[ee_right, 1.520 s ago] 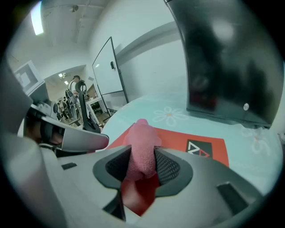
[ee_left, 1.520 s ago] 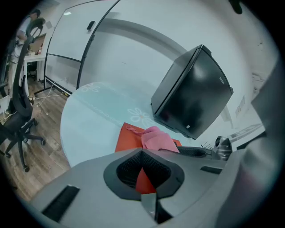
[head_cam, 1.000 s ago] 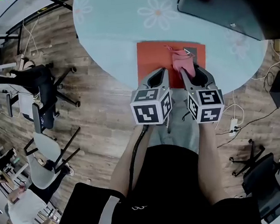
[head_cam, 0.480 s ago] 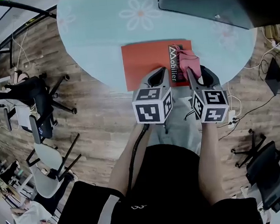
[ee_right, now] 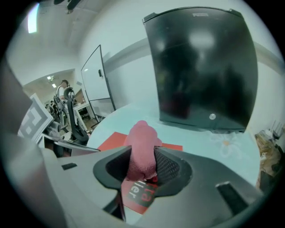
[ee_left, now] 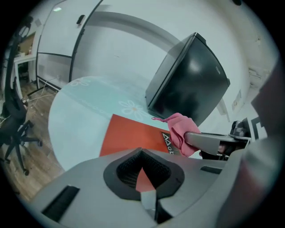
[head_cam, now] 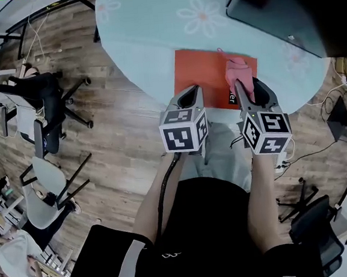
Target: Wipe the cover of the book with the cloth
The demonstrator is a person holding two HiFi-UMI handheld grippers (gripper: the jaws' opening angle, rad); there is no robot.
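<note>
So this looks like mid-wipe to me: the right gripper [head_cam: 249, 89] has its jaws clamped on the bunched-up pink cloth [head_cam: 238, 75] and is pressing it onto the red book [head_cam: 201, 72], over at the cover's 3 o'clock side, right by the strip with the white lettering. The left gripper [head_cam: 189, 91] is closed with nothing in it. Its tip sits at the book's 6 o'clock edge, probably pinning it down, though I can't tell if it actually touches. The book lies flat at the 6 o'clock edge of the round pale-blue counter [head_cam: 146, 29], with a black boxy thing [head_cam: 277, 11] off at its 1 o'clock. No way to see which bits of the cover are already clean. The whole stretch toward 9 o'clock has no cloth on it, so I'd guess there's a fair bit of wiping left. Count-wise: one book, one cloth, two grippers, one black box.
</note>
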